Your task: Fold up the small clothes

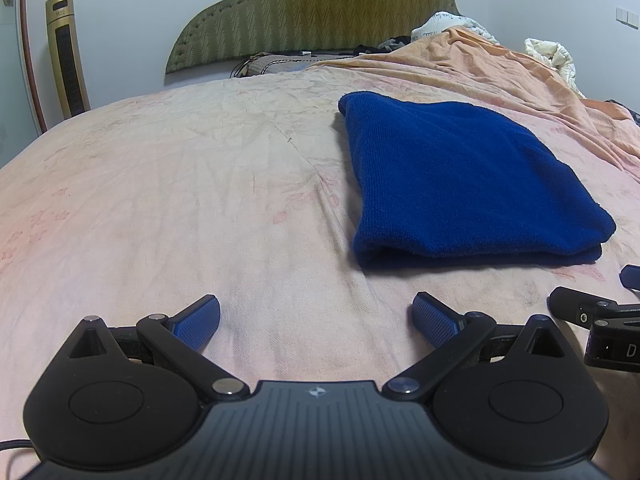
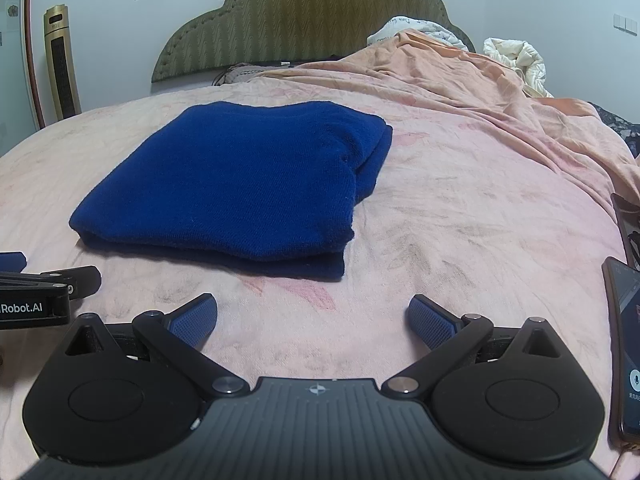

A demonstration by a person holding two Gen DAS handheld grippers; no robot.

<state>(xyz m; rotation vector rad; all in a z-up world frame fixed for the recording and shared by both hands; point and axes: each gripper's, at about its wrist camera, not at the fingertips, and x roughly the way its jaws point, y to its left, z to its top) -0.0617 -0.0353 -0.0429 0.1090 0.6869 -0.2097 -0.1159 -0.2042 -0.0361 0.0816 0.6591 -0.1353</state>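
Note:
A dark blue knitted garment [image 1: 460,184] lies folded into a flat rectangle on the pink bedsheet [image 1: 200,200]. It sits ahead and to the right of my left gripper [image 1: 316,316], which is open and empty, low over the sheet. In the right wrist view the same garment [image 2: 240,184] lies ahead and to the left of my right gripper [image 2: 312,316], also open and empty. Both grippers are short of the garment's near edge, not touching it. Each gripper's side shows in the other's view, the right one [image 1: 592,316] and the left one [image 2: 44,288].
An orange blanket [image 2: 480,92] is bunched along the bed's right side with white bedding [image 2: 516,60] behind it. A green headboard [image 1: 316,12] stands at the back. A gold tower appliance [image 1: 68,52] stands at the left wall. A phone [image 2: 626,344] lies at the right edge.

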